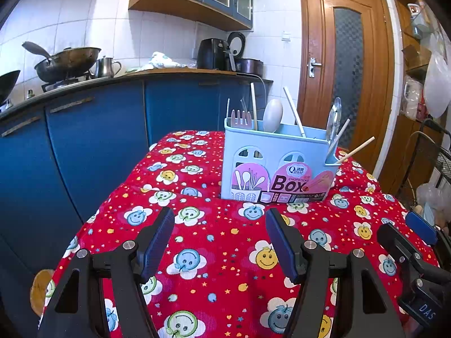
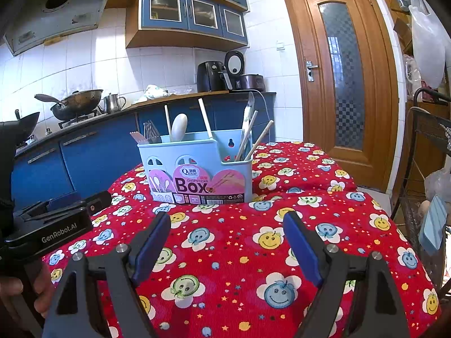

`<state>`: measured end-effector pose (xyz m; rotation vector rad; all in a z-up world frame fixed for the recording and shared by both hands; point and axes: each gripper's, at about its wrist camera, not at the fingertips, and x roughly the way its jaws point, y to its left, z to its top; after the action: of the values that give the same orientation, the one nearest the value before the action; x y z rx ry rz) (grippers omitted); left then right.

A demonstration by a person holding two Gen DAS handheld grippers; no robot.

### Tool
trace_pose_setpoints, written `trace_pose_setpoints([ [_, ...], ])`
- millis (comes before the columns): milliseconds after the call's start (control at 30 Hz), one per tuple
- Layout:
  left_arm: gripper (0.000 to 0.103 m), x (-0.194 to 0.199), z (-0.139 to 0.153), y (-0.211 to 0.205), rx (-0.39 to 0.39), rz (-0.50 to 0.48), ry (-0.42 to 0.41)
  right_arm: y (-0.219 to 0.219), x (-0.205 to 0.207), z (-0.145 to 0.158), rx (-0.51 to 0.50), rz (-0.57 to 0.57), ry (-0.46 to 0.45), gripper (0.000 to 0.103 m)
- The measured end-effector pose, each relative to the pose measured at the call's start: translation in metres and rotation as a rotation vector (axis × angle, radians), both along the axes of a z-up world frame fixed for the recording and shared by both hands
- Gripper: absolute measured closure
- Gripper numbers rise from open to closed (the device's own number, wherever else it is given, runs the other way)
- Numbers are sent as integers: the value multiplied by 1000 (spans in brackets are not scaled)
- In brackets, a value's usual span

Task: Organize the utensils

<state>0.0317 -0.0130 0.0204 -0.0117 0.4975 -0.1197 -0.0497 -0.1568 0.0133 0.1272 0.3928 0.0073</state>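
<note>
A light blue utensil box point(image 1: 270, 155) labelled "Box" stands upright on the red smiley-flower tablecloth point(image 1: 220, 242). It holds a pink fork point(image 1: 241, 118), a white spoon point(image 1: 272, 115), chopsticks point(image 1: 294, 112) and a metal spoon point(image 1: 334, 118). My left gripper point(image 1: 220, 225) is open and empty, hovering over the cloth in front of the box. My right gripper point(image 2: 227, 231) is open and empty, also in front of the box point(image 2: 197, 166). The right gripper shows at the right edge of the left wrist view point(image 1: 408, 239).
A blue kitchen counter point(image 1: 98, 112) with a wok point(image 1: 67, 62), a metal jug and an air fryer point(image 1: 211, 53) lies behind the table. A wooden door point(image 1: 346, 67) is at the right. A wire rack point(image 2: 428, 152) with bags stands by the table's right edge.
</note>
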Motion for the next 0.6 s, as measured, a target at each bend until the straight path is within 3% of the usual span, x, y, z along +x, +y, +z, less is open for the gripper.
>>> trace_pose_setpoints([
  [600,34,-1,6,0,-2,1,-7,0,-1,3,0,-1,-3,19],
])
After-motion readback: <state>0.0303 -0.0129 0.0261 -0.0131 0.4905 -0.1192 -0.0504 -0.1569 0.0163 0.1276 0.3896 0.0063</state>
